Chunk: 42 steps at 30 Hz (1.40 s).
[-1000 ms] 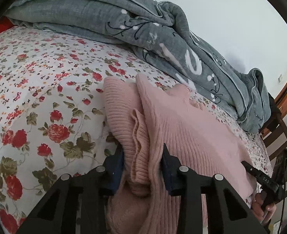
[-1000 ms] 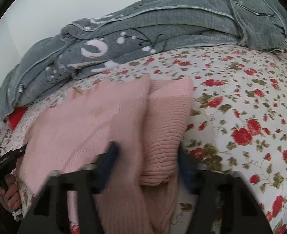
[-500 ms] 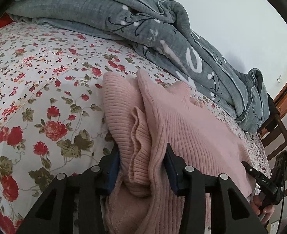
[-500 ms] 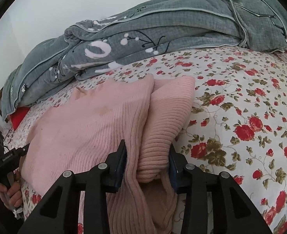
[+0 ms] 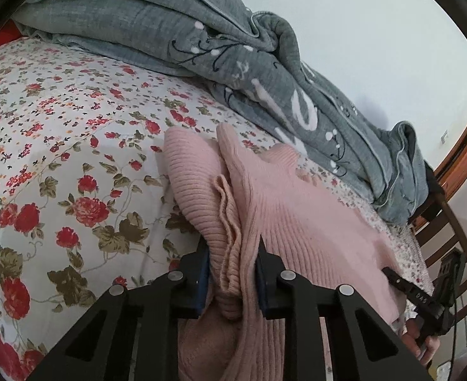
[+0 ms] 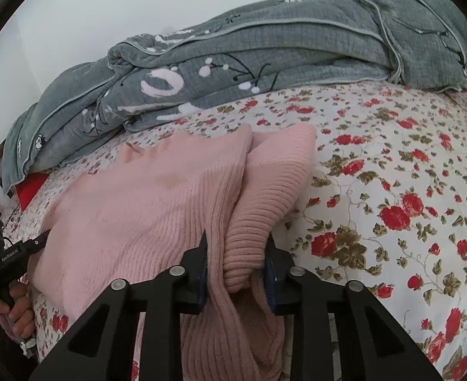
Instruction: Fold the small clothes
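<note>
A bed covered by a white sheet (image 5: 75, 133) printed with red roses and olive leaves fills most of both views. Along its far side a grey quilt (image 5: 176, 35) with white and black floral motifs is heaped against a pale wall (image 6: 106, 9). A wooden bed frame (image 5: 465, 155) is seen at the right edge of the left wrist view, and a patch of red fabric (image 6: 27, 190) is seen under the quilt's end in the right wrist view.

A pink ribbed knit sweater (image 6: 144, 203) is spread on the sheet near the bed's edge, part of it hanging over that edge, with one side doubled over into a thick fold.

The left tongs (image 5: 232, 273) are closed on a bunched edge of the sweater, the knit being pinched between the two blue-padded fingers. The right tongs (image 6: 236, 270) are likewise clamped on a rolled fold of the sweater.

In the right wrist view, the other handle is seen at the left edge, and white lettering is carried on its black body; it is too small and blurred to be read with certainty. In the left wrist view, small white characters on the opposite handle are also not legible.
</note>
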Each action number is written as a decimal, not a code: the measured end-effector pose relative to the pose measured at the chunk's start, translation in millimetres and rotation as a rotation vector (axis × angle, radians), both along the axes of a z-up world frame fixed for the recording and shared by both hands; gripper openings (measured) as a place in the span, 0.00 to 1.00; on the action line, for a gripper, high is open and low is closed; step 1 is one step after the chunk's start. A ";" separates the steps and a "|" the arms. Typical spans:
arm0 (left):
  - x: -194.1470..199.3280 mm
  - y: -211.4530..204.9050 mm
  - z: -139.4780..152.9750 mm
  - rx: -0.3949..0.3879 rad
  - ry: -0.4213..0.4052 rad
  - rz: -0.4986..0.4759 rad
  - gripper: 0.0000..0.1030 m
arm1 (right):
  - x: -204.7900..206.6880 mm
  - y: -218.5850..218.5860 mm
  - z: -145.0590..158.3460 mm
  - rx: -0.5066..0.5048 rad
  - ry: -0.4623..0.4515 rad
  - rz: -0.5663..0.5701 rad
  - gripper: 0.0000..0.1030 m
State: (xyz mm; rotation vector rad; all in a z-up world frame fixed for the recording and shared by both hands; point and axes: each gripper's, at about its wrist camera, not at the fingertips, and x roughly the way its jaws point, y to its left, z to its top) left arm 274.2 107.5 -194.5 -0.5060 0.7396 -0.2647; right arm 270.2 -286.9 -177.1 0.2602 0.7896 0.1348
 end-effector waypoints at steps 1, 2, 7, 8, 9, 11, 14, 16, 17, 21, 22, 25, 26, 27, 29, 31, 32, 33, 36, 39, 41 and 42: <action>-1.0 0.9 1.0 -0.008 -0.007 -0.002 0.22 | -1.0 -0.4 1.4 0.003 -0.008 0.002 0.23; -2.0 0.8 1.9 -0.012 -0.011 -0.003 0.22 | -2.0 -1.7 2.4 0.012 -0.017 0.001 0.23; -5.5 -0.7 7.3 -0.023 -0.017 -0.004 0.21 | -6.1 -10.8 8.4 0.081 -0.033 0.002 0.22; -6.6 -0.8 9.0 -0.030 -0.017 -0.004 0.21 | -6.6 -11.3 9.7 0.087 -0.033 0.002 0.21; -8.2 -0.5 10.6 -0.044 -0.018 -0.003 0.21 | -7.2 -11.4 11.1 0.090 -0.035 0.002 0.21; -13.5 0.8 12.9 -0.077 -0.023 -0.004 0.21 | -11.1 -10.5 15.7 0.090 -0.045 0.004 0.21; -22.1 -1.4 16.6 -0.110 -0.031 -0.017 0.21 | -20.7 -10.3 23.7 0.087 -0.057 0.005 0.20; -31.6 -6.8 20.8 -0.097 -0.037 -0.035 0.21 | -31.2 -12.1 30.8 0.088 -0.068 0.006 0.20; -36.6 -9.0 22.5 -0.095 -0.041 -0.041 0.21 | -36.3 -13.1 34.1 0.092 -0.071 0.006 0.20; -64.8 -19.1 27.1 -0.083 -0.057 -0.083 0.21 | -59.6 -19.5 49.5 0.109 -0.092 -0.007 0.20; -71.1 -20.5 27.5 -0.076 -0.058 -0.088 0.21 | -67.6 -20.9 51.3 0.117 -0.095 -0.012 0.20; -98.3 -21.6 26.1 -0.092 -0.057 -0.110 0.21 | -97.1 -25.5 52.1 0.121 -0.096 -0.019 0.20; -108.3 -20.2 24.2 -0.107 -0.056 -0.119 0.21 | -105.4 -28.1 50.7 0.120 -0.093 -0.018 0.20; -118.8 -18.2 21.6 -0.125 -0.052 -0.129 0.21 | -114.1 -31.3 49.3 0.117 -0.089 -0.016 0.20; -131.6 -16.5 17.9 -0.127 -0.045 -0.142 0.21 | -129.0 -37.3 46.8 0.116 -0.069 -0.016 0.20; -137.0 -18.3 15.9 -0.092 -0.037 -0.153 0.22 | -136.2 -39.4 43.0 0.100 -0.045 -0.017 0.21; -136.5 -19.7 15.6 -0.061 -0.031 -0.154 0.23 | -137.9 -38.3 40.1 0.078 -0.036 -0.021 0.23; -134.9 -20.4 15.0 -0.036 -0.023 -0.153 0.24 | -138.1 -35.7 34.9 0.039 -0.018 -0.032 0.24; -131.8 -15.9 11.5 -0.024 0.007 -0.139 0.31 | -138.0 -31.1 22.8 -0.048 0.035 -0.063 0.33; -129.5 -9.6 9.3 -0.065 0.033 -0.141 0.38 | -151.8 -24.9 32.9 -0.160 -0.007 -0.116 0.38; -129.9 -8.9 11.0 -0.038 0.031 -0.130 0.45 | -161.2 -19.1 45.7 -0.240 -0.052 -0.156 0.39; -131.1 -9.1 12.8 -0.018 0.024 -0.123 0.47 | -164.7 -13.8 53.7 -0.278 -0.079 -0.171 0.40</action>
